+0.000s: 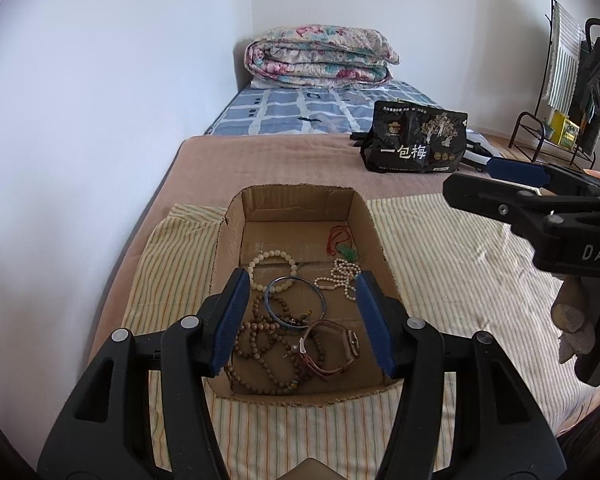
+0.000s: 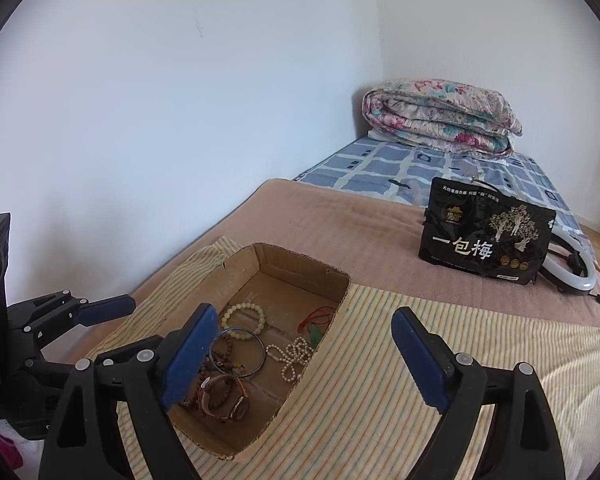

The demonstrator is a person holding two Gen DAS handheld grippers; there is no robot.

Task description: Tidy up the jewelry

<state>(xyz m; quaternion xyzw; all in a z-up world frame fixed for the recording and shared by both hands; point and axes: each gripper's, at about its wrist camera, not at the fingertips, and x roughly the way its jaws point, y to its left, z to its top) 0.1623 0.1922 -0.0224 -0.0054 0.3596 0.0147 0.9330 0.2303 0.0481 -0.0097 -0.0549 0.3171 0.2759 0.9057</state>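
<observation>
Item: cardboard box (image 1: 364, 216), open-topped, set on a striped cloth (image 1: 440, 248) on the bed (image 1: 284, 156). All the jewelry visible lies in the box.

Contents, by clock face within the box, left wrist view:
- pale bead bracelet (image 1: 274, 258), 11 o'clock
- red cord with green pendant (image 1: 347, 252), 1 o'clock
- pearl strand (image 1: 340, 278), 3 o'clock
- blue bangle (image 1: 295, 300), centre, lying over the brown beads
- brown bead string (image 1: 260, 356), 7 o'clock
- brown-strapped wristwatch (image 1: 340, 348), 5 o'clock, touching the beads

Tools: left gripper (image 1: 300, 320) over the box, jaws partly open, empty. Right gripper (image 2: 304, 356) over the box's right edge, jaws wide, empty.

Risks (judged): bangle, bead string and watch strap overlap, so lifting one could drag another out; loose strands may slip from flat pads; the light box could shift on the cloth if a jaw catches its wall.

Legible writing: black snack bag (image 1: 414, 140) at 1 o'clock on the bed reads "一包梅"; smaller print unreadable. Right gripper body shows "DAS", cut off.
</observation>
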